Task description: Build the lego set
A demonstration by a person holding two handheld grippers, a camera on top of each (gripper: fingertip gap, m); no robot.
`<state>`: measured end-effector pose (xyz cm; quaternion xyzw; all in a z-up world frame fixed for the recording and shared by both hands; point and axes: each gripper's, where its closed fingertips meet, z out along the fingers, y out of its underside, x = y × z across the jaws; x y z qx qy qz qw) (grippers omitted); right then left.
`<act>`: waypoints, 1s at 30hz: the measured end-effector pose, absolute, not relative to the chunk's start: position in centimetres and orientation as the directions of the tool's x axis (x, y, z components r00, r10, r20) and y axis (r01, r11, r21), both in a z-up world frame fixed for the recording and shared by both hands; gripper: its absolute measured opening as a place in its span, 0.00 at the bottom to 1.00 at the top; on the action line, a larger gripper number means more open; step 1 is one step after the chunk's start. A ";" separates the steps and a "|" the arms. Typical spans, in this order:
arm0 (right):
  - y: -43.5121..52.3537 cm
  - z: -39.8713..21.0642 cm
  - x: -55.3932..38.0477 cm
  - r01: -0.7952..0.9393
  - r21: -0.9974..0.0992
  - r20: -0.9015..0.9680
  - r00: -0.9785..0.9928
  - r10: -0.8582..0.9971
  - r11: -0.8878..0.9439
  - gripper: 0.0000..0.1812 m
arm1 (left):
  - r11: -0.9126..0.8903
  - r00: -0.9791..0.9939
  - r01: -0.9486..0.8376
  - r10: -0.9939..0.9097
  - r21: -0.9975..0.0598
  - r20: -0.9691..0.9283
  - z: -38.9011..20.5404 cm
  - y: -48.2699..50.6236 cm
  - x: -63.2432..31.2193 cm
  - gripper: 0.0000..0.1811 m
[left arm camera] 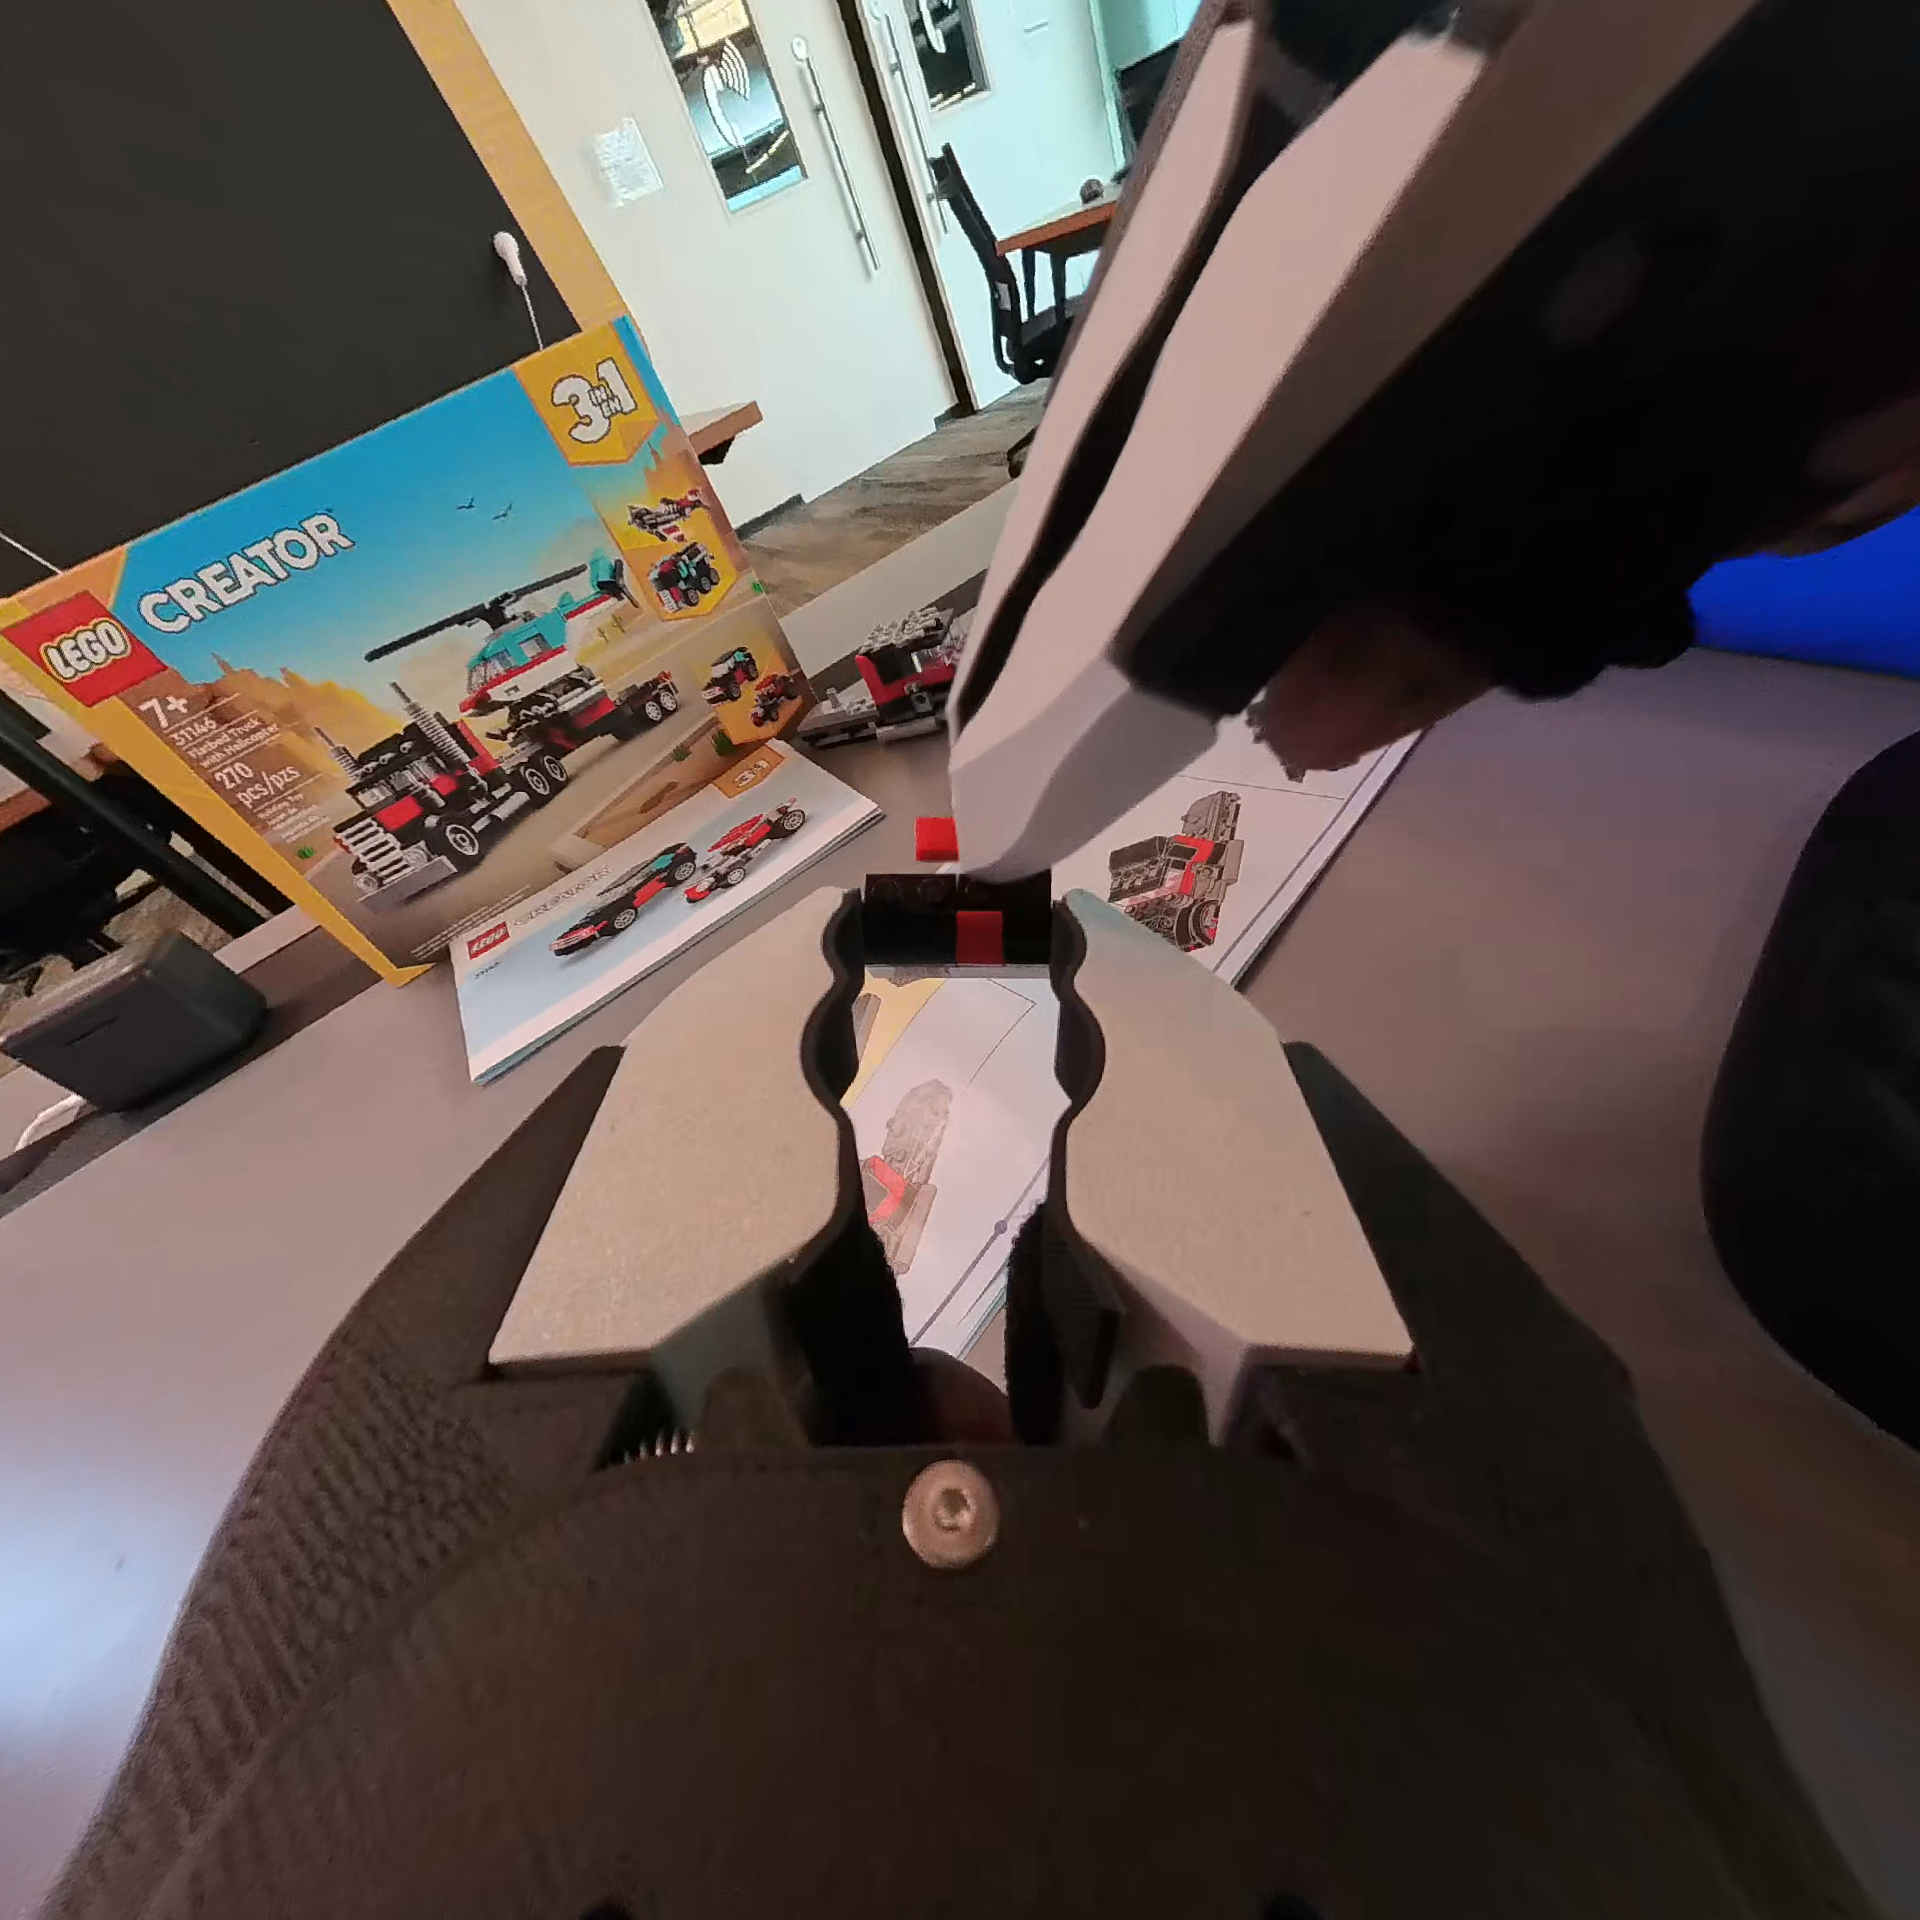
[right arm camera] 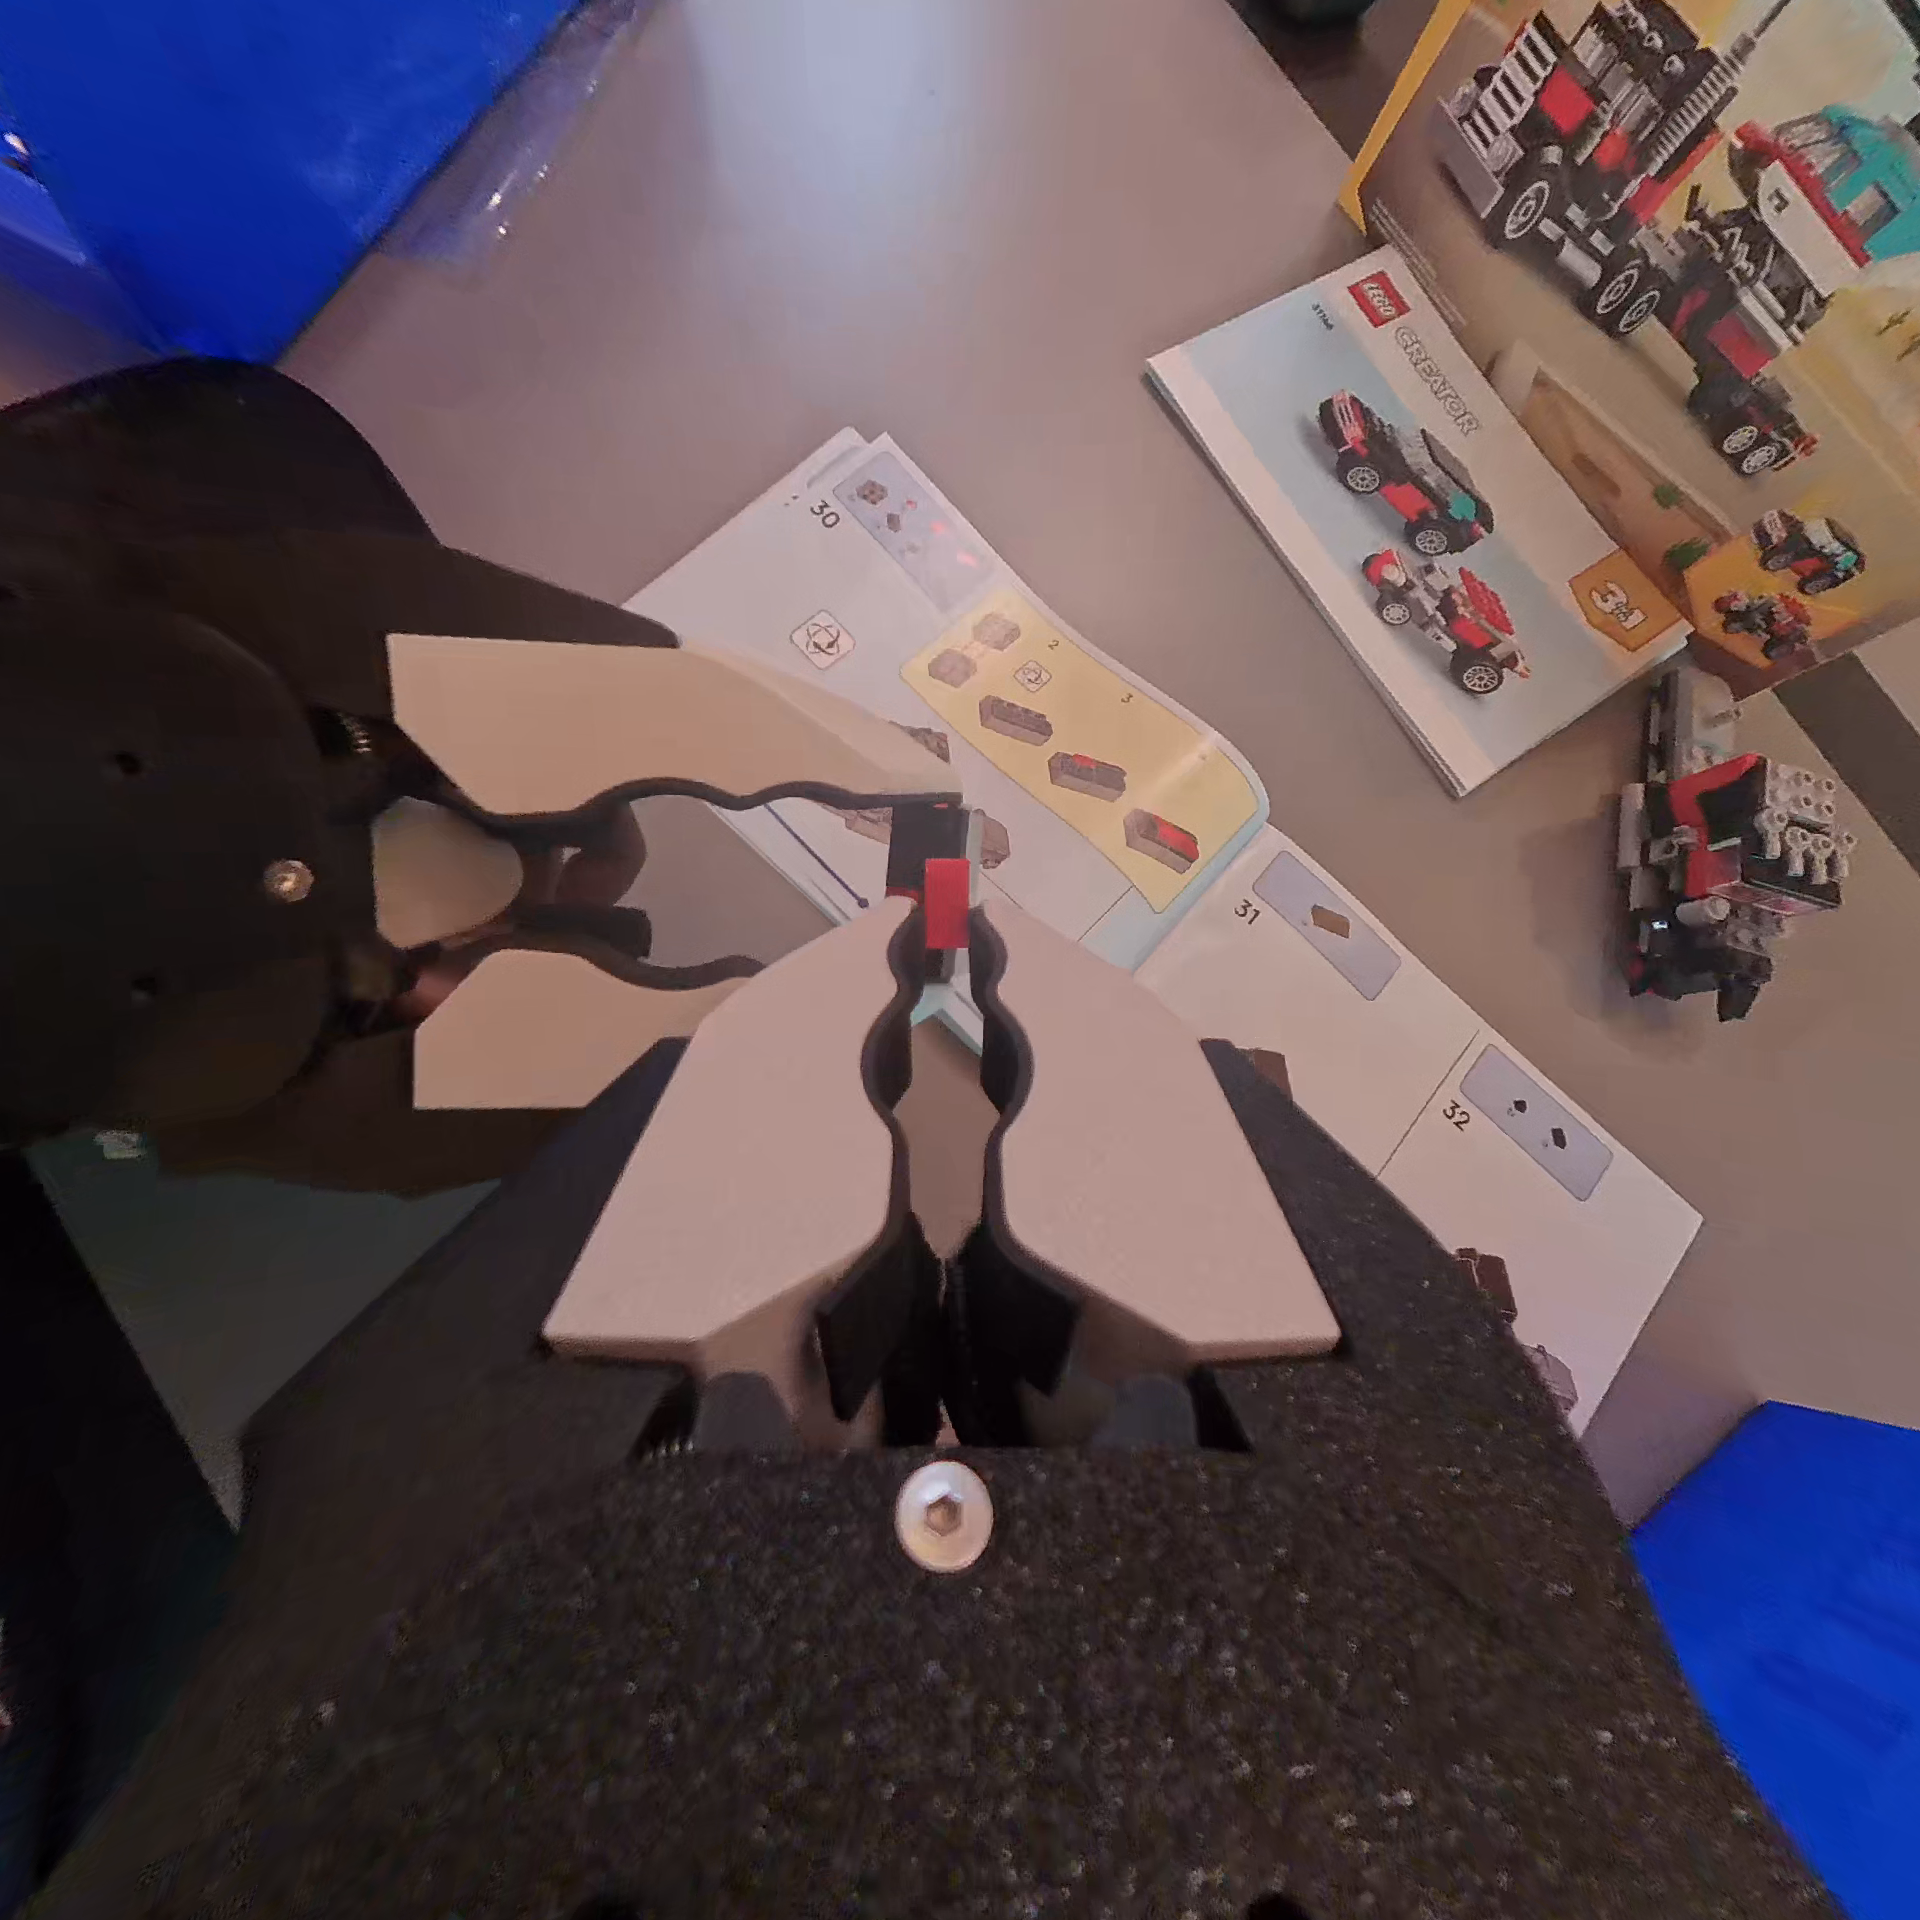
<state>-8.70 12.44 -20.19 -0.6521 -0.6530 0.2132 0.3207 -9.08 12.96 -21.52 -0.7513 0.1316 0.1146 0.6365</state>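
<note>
My left gripper point(left arm camera: 956, 914) is shut on a small black brick assembly point(left arm camera: 914, 920) with a red tile point(left arm camera: 978, 935) on the face toward me, held above the open instruction booklet point(right arm camera: 1351, 1039). My right gripper point(right arm camera: 943, 920) comes in from above with its jaws nearly closed on a red tile point(right arm camera: 945, 902), which sits against the black assembly point(right arm camera: 928, 836). In the left wrist view the right gripper's tips point(left arm camera: 1003, 847) touch the top of the assembly, with a bit of red point(left arm camera: 935, 837) beside them. The left gripper's upper finger point(right arm camera: 665, 707) reaches in from the left.
The set's box point(left arm camera: 395, 675) stands at the back left of the grey table point(right arm camera: 831, 260). A closed booklet point(right arm camera: 1434, 520) lies beside it. A partly built black, red and grey truck point(right arm camera: 1725, 862) sits past the booklets. Blue plastic point(right arm camera: 208, 156) lies at the table's edges.
</note>
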 end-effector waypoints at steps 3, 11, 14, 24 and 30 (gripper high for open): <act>12.3 -20.6 -9.1 0.733 -0.677 0.155 0.055 0.986 0.066 0.04 | -0.148 0.933 -0.361 -0.056 -0.921 -0.356 -21.5 12.9 -8.9 0.19; 12.2 -21.0 -9.0 0.760 -0.647 0.178 0.069 0.982 0.064 0.04 | -0.152 0.925 -0.380 -0.046 -0.912 -0.377 -21.6 12.8 -9.1 0.19; 12.3 -21.0 -9.0 0.761 -0.646 0.176 0.076 0.982 0.057 0.04 | -0.155 0.917 -0.397 -0.042 -0.904 -0.396 -21.6 12.8 -9.1 0.19; 12.2 -21.2 -9.0 0.763 -0.645 0.162 0.076 0.984 0.047 0.04 | -0.161 0.918 -0.396 -0.051 -0.904 -0.393 -21.7 12.8 -9.0 0.19; 12.3 -21.3 -8.9 0.767 -0.641 0.156 0.077 0.985 0.042 0.05 | -0.162 0.921 -0.390 -0.053 -0.906 -0.387 -21.7 12.8 -9.0 0.19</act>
